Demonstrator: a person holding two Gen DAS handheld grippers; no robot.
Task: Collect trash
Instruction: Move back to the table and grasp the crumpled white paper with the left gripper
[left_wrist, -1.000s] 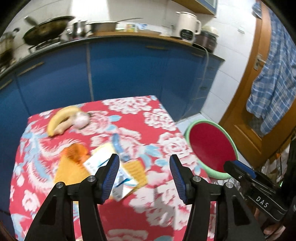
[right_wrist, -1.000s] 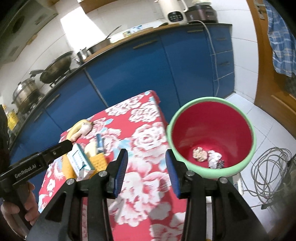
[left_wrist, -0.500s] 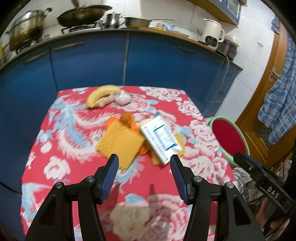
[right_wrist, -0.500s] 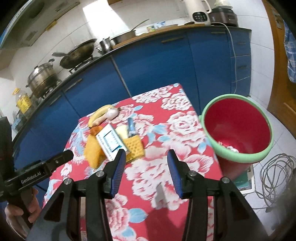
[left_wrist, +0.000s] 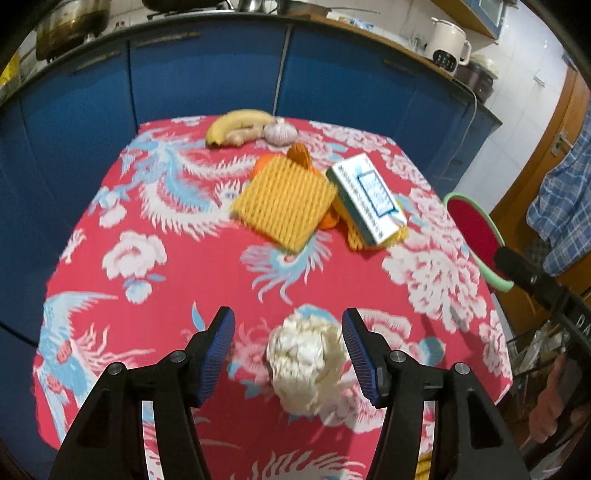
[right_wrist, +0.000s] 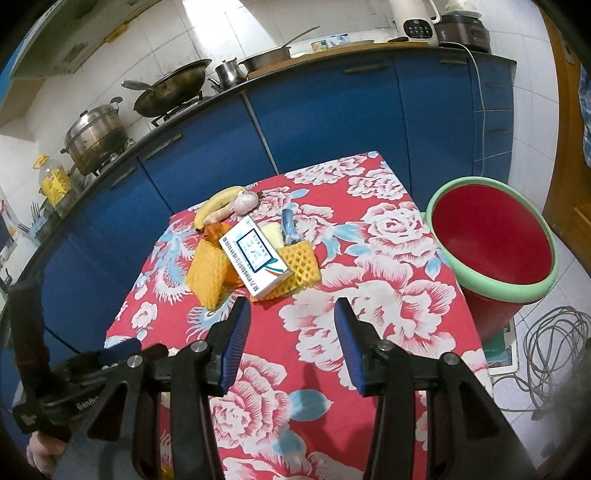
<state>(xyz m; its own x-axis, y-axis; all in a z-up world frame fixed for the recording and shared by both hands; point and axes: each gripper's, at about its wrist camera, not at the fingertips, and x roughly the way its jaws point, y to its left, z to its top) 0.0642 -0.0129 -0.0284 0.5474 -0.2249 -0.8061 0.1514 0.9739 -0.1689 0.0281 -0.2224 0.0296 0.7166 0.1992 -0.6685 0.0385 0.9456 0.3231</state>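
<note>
my left tongs (left_wrist: 288, 341) hang over the near part of the worktop (left_wrist: 177, 280) with their blue pads apart, and a crumpled white paper wad (left_wrist: 304, 363) lies on the red flowered cloth between them; the right pad looks just beside the wad, though blur keeps me from telling whether it touches, and the left pad stands clear of it, so nothing is gripped. my right tongs (right_wrist: 291, 343) are spread too, with only cloth between the pads. beyond them, toward the middle of the worktop, lies a heap of trash: a white and blue cardboard box (right_wrist: 253, 258) resting on a yellow foam fruit net (right_wrist: 299, 264), a second yellow foam net (left_wrist: 284, 201) just left of it in the left view, and something orange (left_wrist: 299, 153) poking out behind. a small blue item (right_wrist: 288, 223) lies beside the box on its far side. at the far edge sit a banana (left_wrist: 236, 123), a piece of ginger (left_wrist: 242, 136) and a garlic bulb (left_wrist: 280, 131), touching one another. off the worktop's right side stands the red bin with a green rim (right_wrist: 491, 236), on the floor beside a coil of grey cable (right_wrist: 557, 354).
</note>
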